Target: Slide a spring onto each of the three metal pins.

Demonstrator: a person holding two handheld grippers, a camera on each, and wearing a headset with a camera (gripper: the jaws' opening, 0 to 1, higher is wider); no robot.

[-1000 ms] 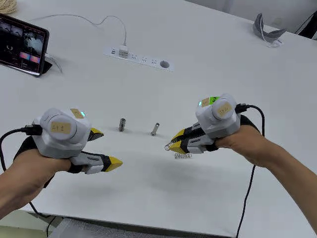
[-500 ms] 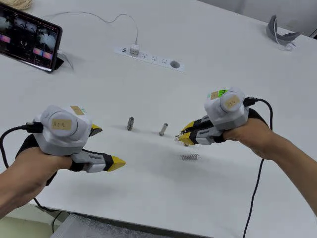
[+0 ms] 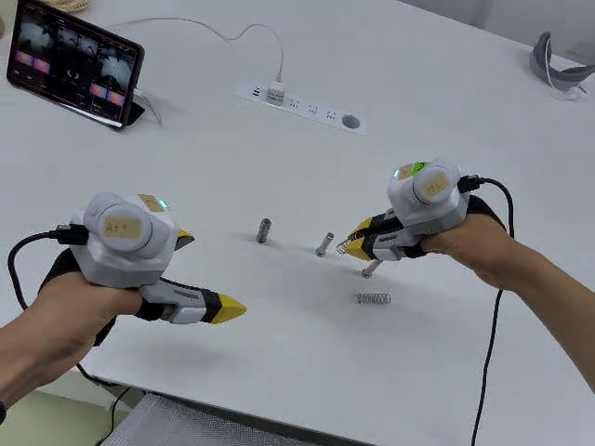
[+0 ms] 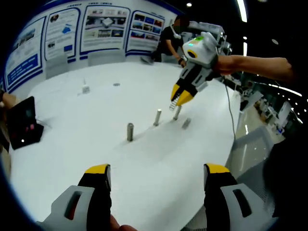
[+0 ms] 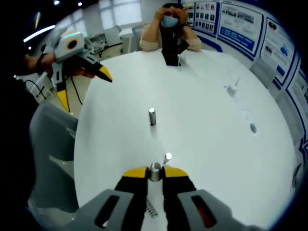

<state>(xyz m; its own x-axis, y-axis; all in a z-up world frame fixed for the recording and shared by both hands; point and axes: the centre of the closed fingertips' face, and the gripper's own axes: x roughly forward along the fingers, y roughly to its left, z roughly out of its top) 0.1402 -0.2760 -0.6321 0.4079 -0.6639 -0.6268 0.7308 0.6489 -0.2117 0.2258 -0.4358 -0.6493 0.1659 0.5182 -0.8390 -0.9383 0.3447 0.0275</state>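
Three metal pins stand on the white table (image 3: pixel 186 167). The left pin (image 3: pixel 264 230) wears a spring. The middle pin (image 3: pixel 324 243) and the right pin (image 3: pixel 371 268) are bare. My right gripper (image 3: pixel 353 244) is shut on a spring (image 3: pixel 345 246), whose free end hangs just right of the middle pin's top. In the right gripper view that pin (image 5: pixel 167 157) sits right ahead of the shut jaws. A loose spring (image 3: pixel 373 298) lies flat in front of the right pin. My left gripper (image 3: pixel 206 274) hovers open, left of the pins, holding nothing.
A tablet (image 3: pixel 74 63) stands at the back left. A power strip (image 3: pixel 302 107) with a plugged cable lies behind the pins. A grey object (image 3: pixel 558 70) lies at the far right. The near table edge runs below both hands. A person (image 5: pixel 168 29) sits across the table.
My right gripper has risen off the table with the spring and moved up beside the middle pin, uncovering the right pin. The left gripper has held still. The head camera has shifted.
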